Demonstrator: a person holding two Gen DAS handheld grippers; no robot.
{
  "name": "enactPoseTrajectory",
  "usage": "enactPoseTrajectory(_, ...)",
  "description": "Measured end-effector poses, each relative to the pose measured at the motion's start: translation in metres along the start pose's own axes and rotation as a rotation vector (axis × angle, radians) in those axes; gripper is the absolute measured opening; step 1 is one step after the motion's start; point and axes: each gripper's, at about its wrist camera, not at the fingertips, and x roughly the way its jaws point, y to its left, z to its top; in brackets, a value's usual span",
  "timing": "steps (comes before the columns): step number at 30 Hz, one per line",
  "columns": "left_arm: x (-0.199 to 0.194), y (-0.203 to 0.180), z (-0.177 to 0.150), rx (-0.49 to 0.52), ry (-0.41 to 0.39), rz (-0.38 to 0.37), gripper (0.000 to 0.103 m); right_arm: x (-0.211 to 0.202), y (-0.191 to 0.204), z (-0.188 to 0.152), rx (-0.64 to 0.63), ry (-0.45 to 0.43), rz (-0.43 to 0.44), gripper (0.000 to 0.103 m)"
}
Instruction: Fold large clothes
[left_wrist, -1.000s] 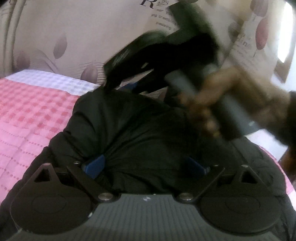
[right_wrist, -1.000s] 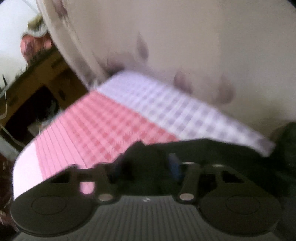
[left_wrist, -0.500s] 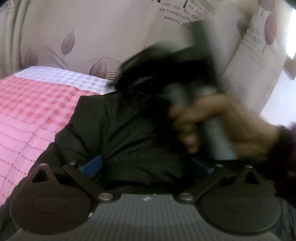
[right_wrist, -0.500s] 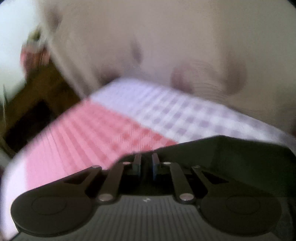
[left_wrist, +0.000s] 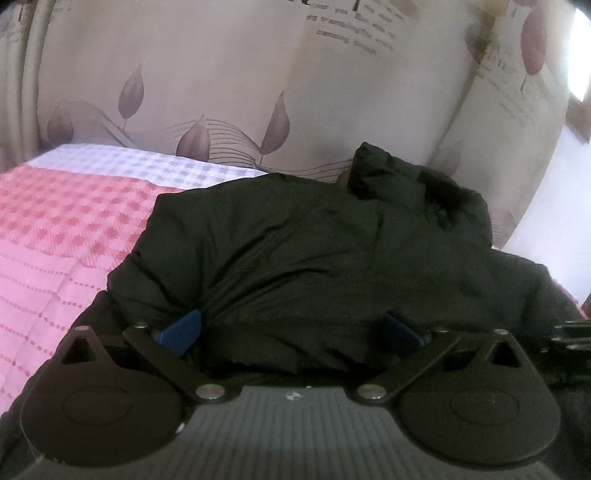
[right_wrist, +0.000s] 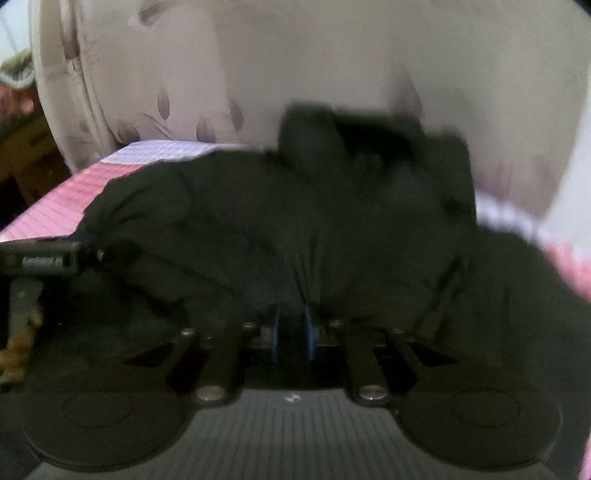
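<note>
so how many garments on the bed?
1: a black padded jacket bunched on the pink checked bedspread, against the leaf-print headboard. Anything folded beneath it would be hidden.

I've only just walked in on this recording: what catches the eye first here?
A bulky black jacket heaped on the pink checked bedspread, filling the middle of both views. The left gripper stands wide open against its near edge; the right gripper is pinched shut on a fold of it.
</note>
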Motion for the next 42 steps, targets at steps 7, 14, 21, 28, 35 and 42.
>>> enactPoseTrajectory(7,-0.035,-0.009,-0.002,0.118,-0.036,0.082,0.102,-0.123,0.015,-0.041,0.078,-0.264,0.109,0.039)
enactPoseTrajectory(14,-0.12,0.025,-0.006,0.153,-0.168,0.174,0.103,-0.225,0.021,-0.137,-0.072,-0.336,-0.063,0.094)
enactPoseTrajectory(21,-0.171,0.085,-0.029,0.009,-0.054,0.159,0.103,-0.268,-0.033,-0.197,0.258,-0.316,-0.062,0.094)
enactPoseTrajectory(28,-0.236,0.121,-0.067,0.009,0.005,0.098,0.1,-0.296,-0.035,-0.25,0.377,-0.219,-0.067,0.094)
enactPoseTrajectory(35,-0.251,0.137,-0.102,0.035,0.102,0.038,0.1,-0.303,-0.025,-0.286,0.455,-0.186,0.005,0.094)
enactPoseTrajectory(42,-0.241,0.14,-0.126,-0.014,0.164,-0.046,0.097,-0.29,-0.017,-0.296,0.494,-0.209,0.022,0.094)
